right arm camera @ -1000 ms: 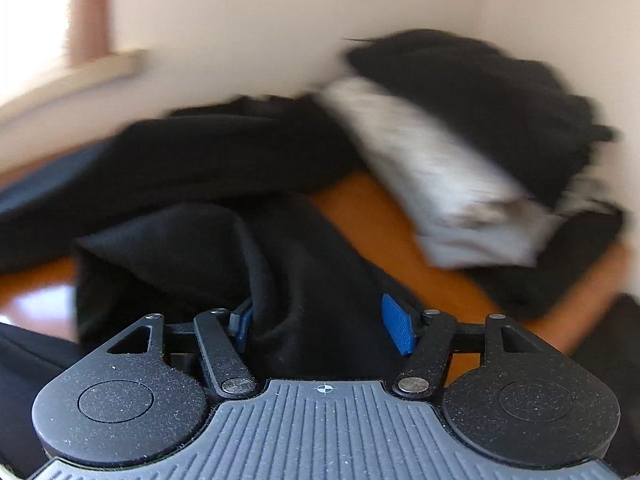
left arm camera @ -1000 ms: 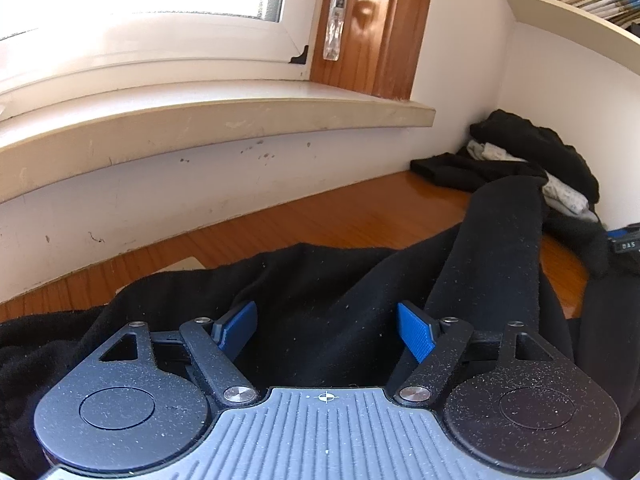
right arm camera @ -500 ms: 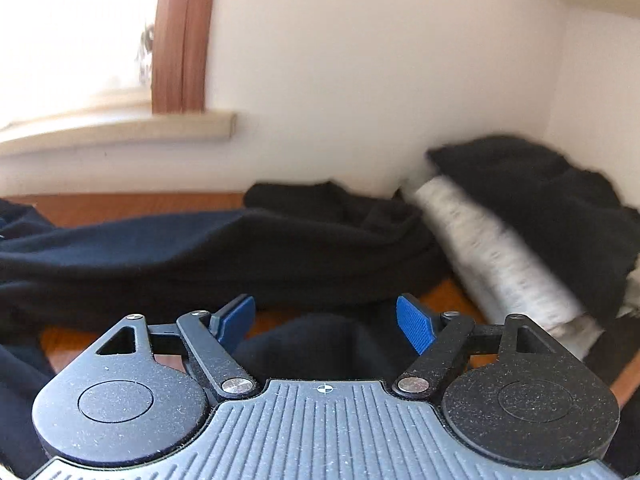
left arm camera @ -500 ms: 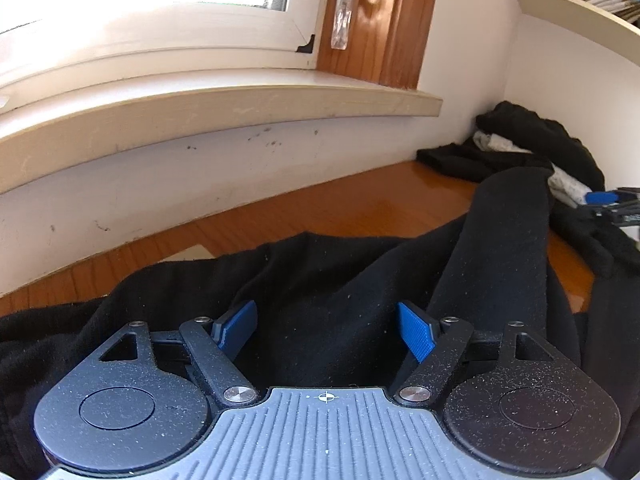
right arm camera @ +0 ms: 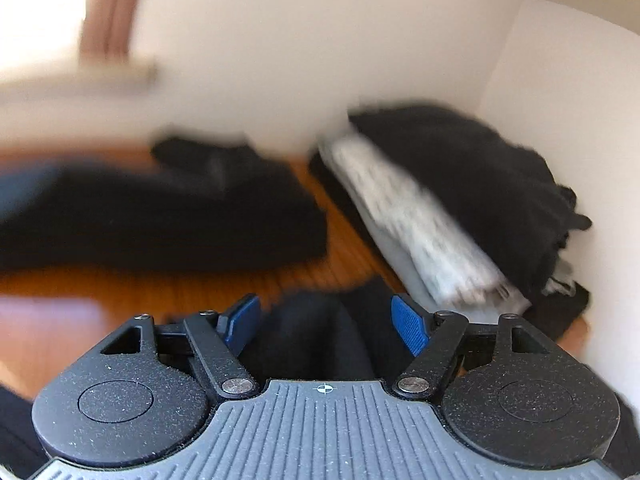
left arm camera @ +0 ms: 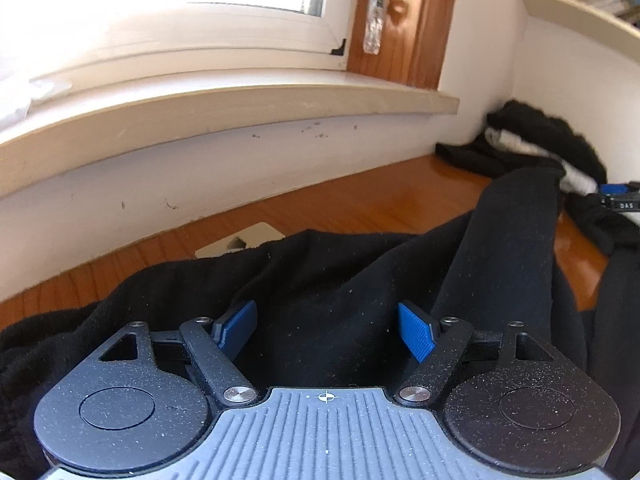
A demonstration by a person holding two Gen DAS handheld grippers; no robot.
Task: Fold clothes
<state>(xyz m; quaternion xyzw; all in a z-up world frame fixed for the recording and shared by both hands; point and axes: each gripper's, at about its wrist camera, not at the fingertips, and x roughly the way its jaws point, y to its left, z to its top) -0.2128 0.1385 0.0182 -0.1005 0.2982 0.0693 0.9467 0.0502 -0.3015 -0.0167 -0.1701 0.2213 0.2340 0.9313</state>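
Note:
A black garment (left arm camera: 340,280) lies spread on the wooden table (left arm camera: 360,200), with one long part (left arm camera: 512,232) reaching toward the far right. My left gripper (left arm camera: 328,330) is open, its blue pads apart above the cloth. My right gripper (right arm camera: 326,326) is open too, with black cloth (right arm camera: 316,332) lying between its pads; it also shows at the right edge of the left wrist view (left arm camera: 618,196). The right wrist view is blurred by motion.
A pile of black and white clothes (right arm camera: 440,200) sits in the far right corner against the wall. A separate black item (right arm camera: 192,216) lies left of it. A window sill (left arm camera: 200,108) juts out over the table's back. A white card (left arm camera: 244,240) lies by the garment.
My right gripper has swung about over the garment's far end, its view turning back toward the corner pile. My left gripper has shifted slightly; both stay open.

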